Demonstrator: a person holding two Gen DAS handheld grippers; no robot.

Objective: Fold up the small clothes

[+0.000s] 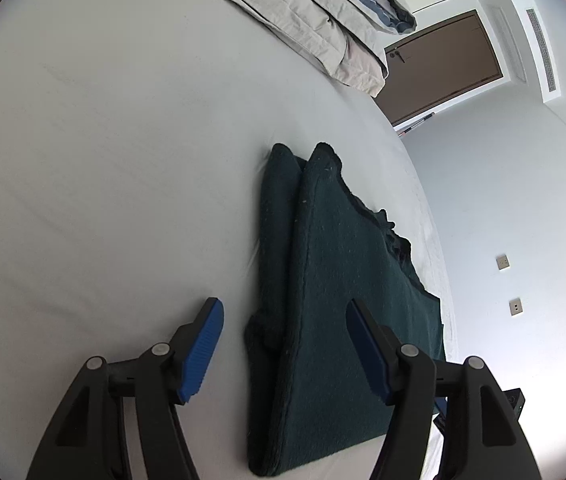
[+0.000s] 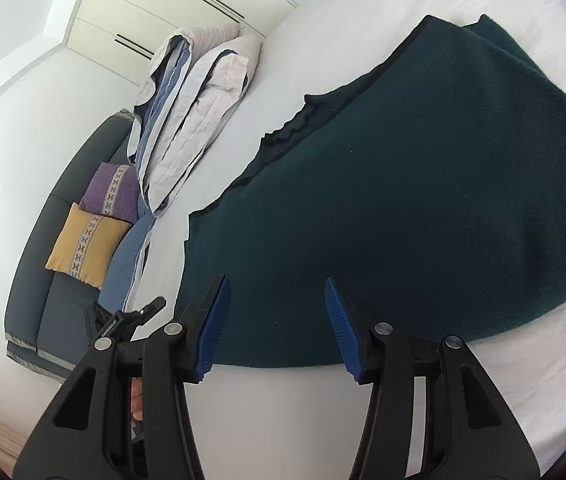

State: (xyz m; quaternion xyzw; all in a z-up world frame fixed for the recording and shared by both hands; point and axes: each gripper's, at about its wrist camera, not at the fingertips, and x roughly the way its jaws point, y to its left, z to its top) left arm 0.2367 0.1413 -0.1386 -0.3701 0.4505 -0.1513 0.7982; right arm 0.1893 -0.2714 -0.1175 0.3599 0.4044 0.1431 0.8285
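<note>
**Dark green garment lying folded on the white bed**

Dark green fleece, one garment (image 1: 323, 300), is lying on the white sheet (image 1: 103, 180), folded into layers (two rounded corners are showing at its far end). The left gripper (image 1: 283, 344) is hovering over its near edge with jaws apart, pressing nothing. The right gripper (image 2: 277, 320) is also standing open above the cloth. Two cushions, one purple (image 2: 111, 188) and one yellow (image 2: 83, 244), are resting on the sofa (image 2: 43, 280).
</note>
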